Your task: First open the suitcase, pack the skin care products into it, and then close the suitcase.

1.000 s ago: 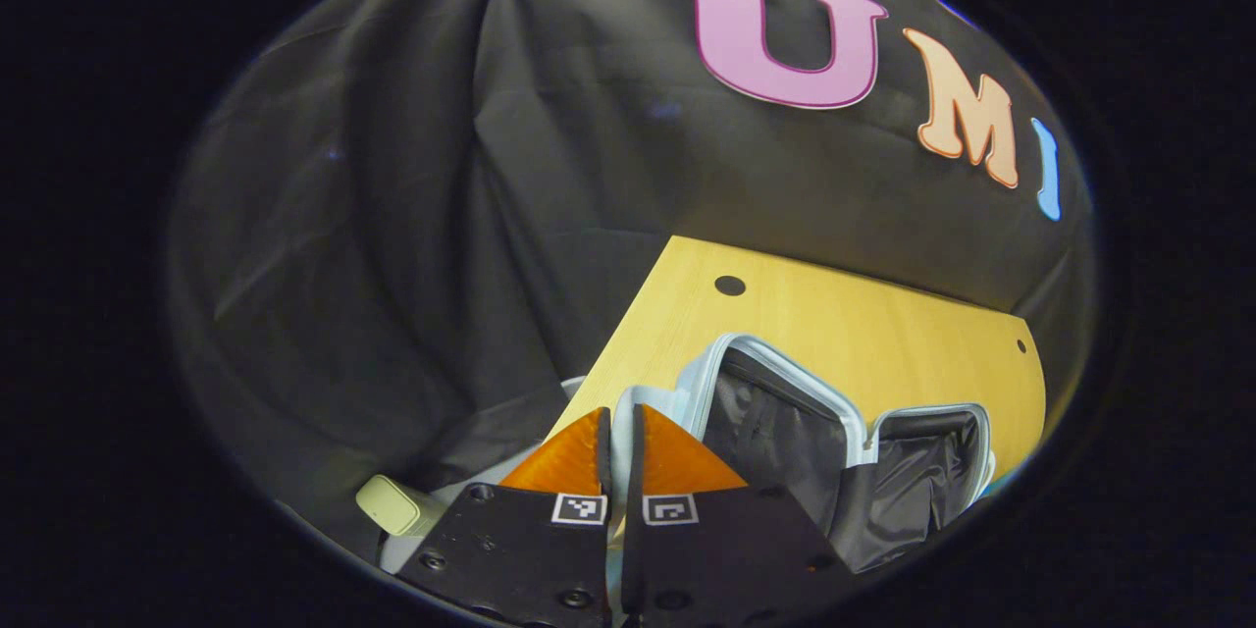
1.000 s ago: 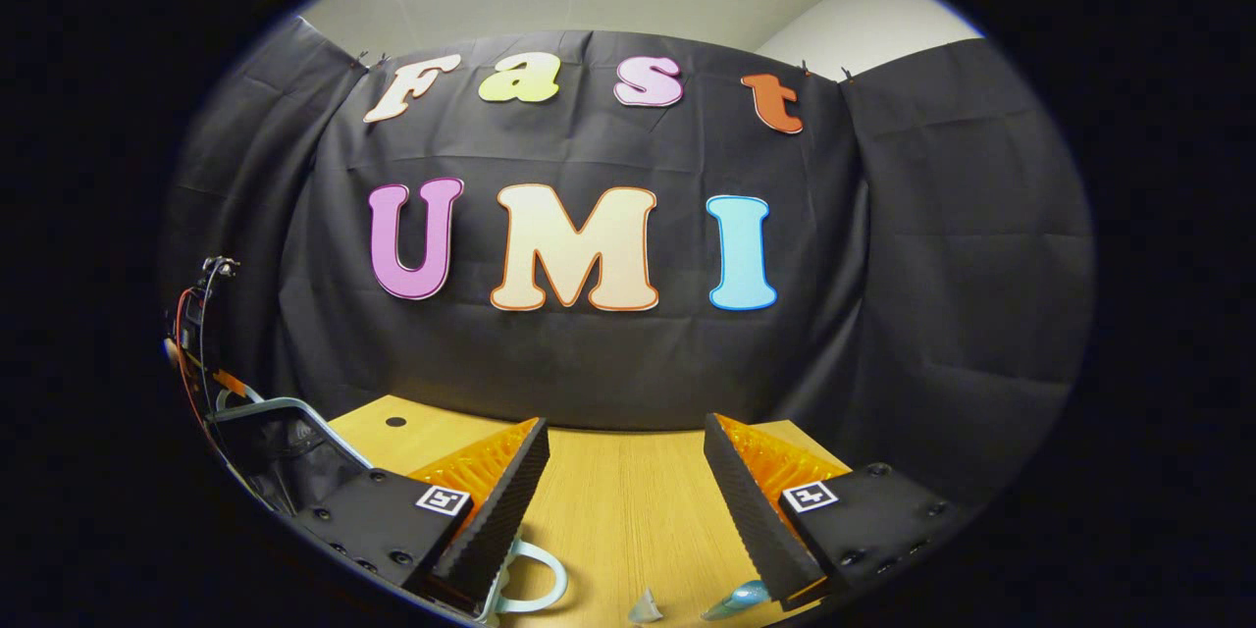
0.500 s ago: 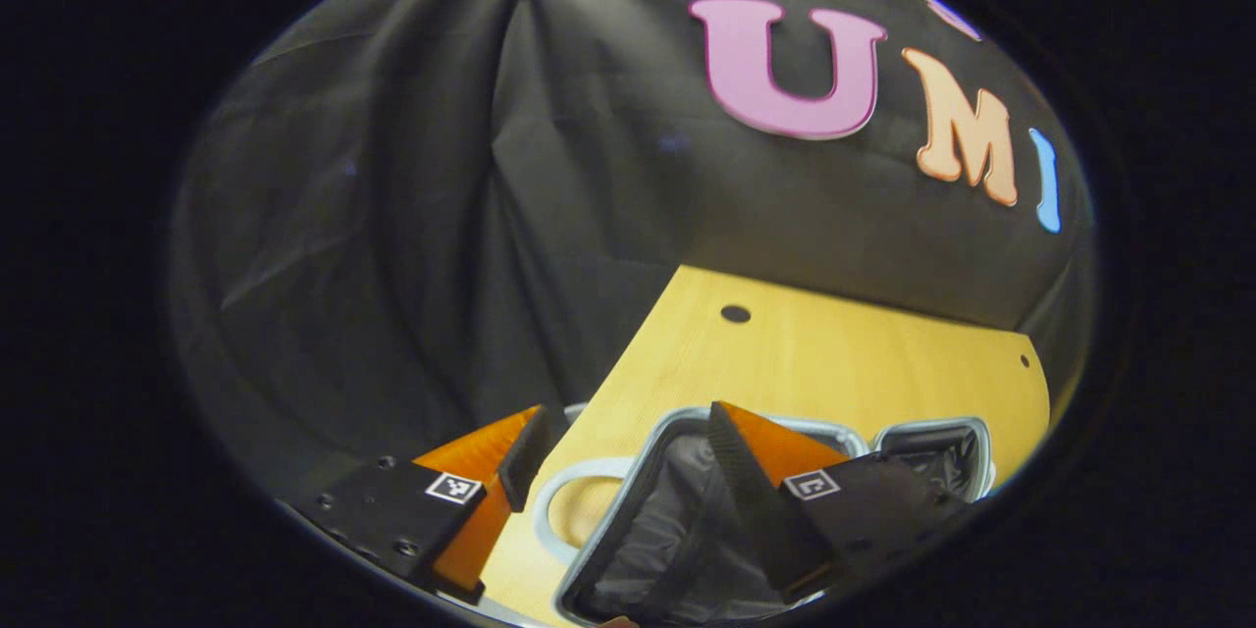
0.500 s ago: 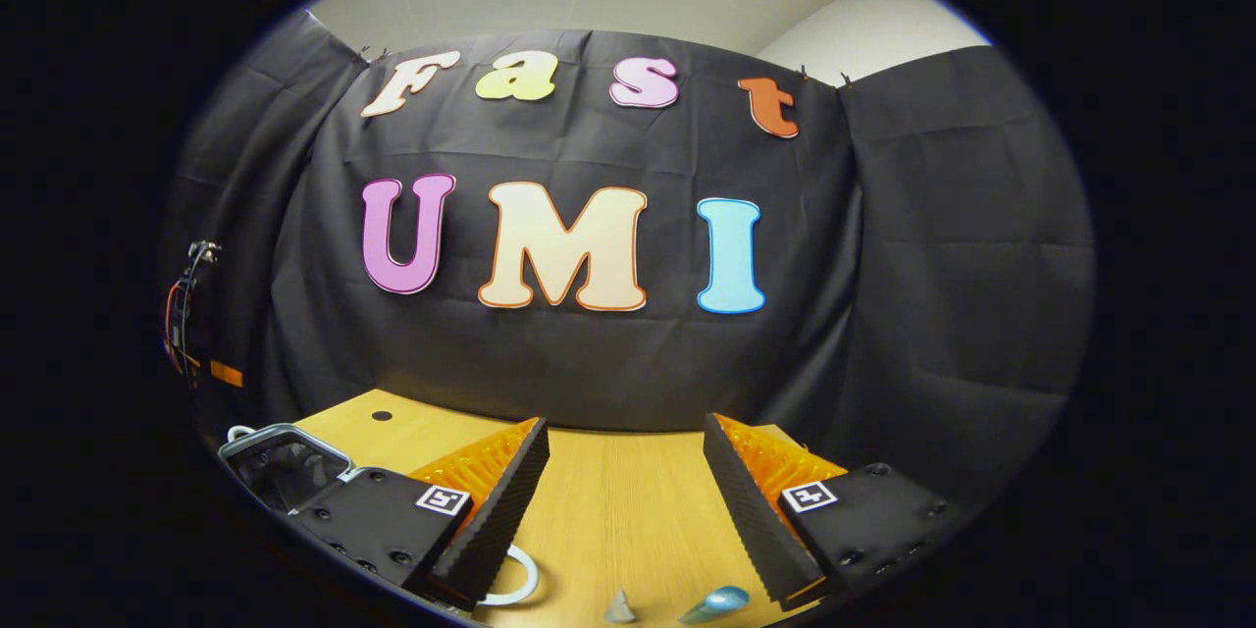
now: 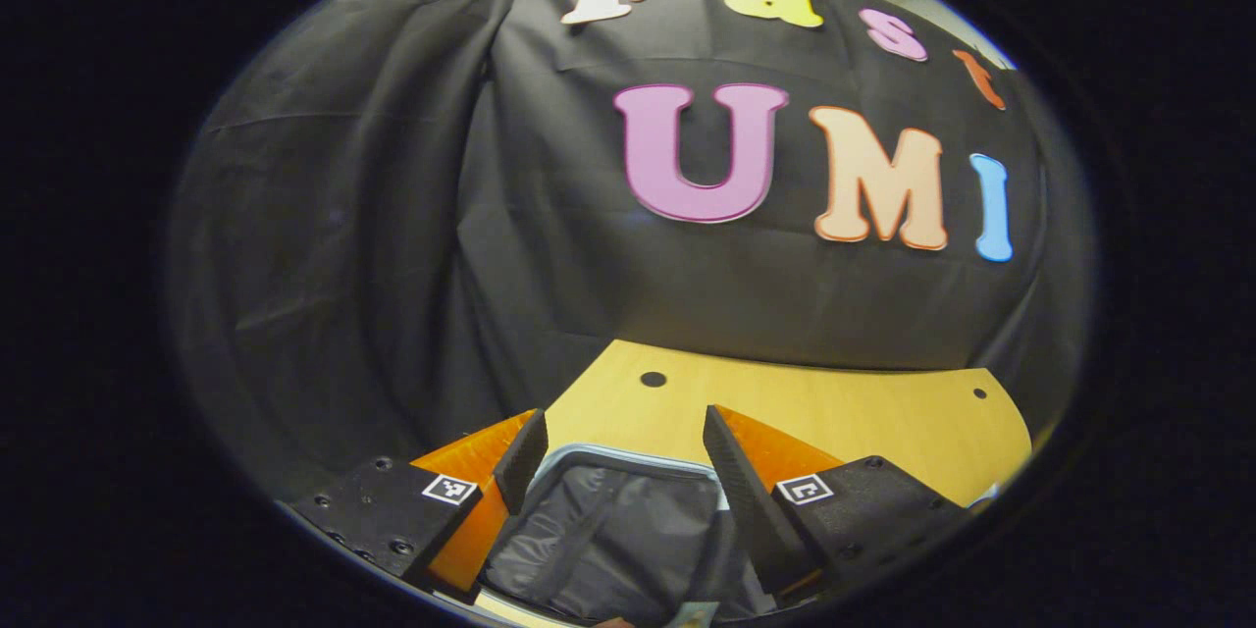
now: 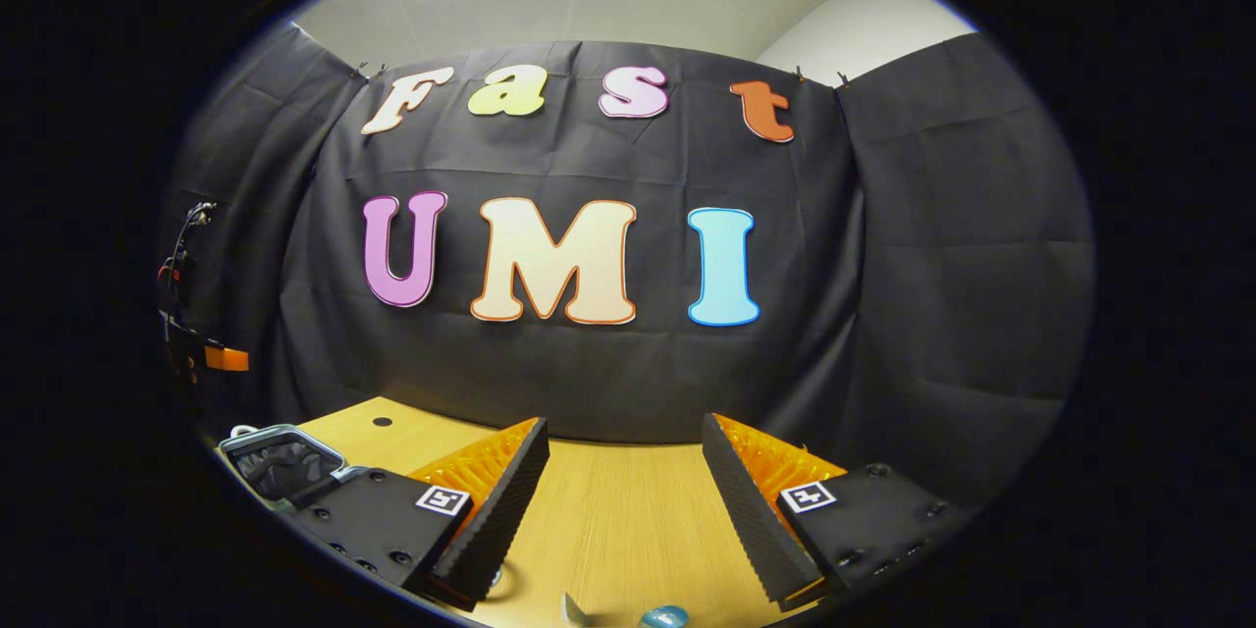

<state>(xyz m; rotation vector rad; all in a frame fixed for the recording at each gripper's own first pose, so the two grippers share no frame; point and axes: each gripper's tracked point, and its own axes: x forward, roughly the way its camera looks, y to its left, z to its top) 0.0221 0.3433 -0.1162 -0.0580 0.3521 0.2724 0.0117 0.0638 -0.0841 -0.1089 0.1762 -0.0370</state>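
The suitcase (image 5: pixel 618 530) is seen lying open on the wooden table (image 5: pixel 844 412), its dark wrinkled lining exposed and framed by a pale zipper rim; in the left gripper view it sits directly below and between the two fingers of the left gripper (image 5: pixel 618 461). Those fingers are held well apart, with nothing pressed between them, above the open shell. At the very bottom edge of that view a small pale item is glimpsed inside the case, too cut off to be identified. In the right gripper view the suitcase (image 6: pixel 280 461) is found at the far left of the table, its open half with the light rim and dark lining partly hidden behind the near finger. The right gripper (image 6: pixel 618 491) is likewise spread wide and empty, held over bare wood. Just beneath it, at the lower edge, two small things rest on the table — a pale pointed piece (image 6: pixel 574 610) and a rounded blue-green item (image 6: pixel 664 616), likely skin care products, though little of either can be made out. A small dark hole (image 5: pixel 653 379) is seen in the tabletop towards the back, and black cloth (image 6: pixel 932 265) hangs behind the table.
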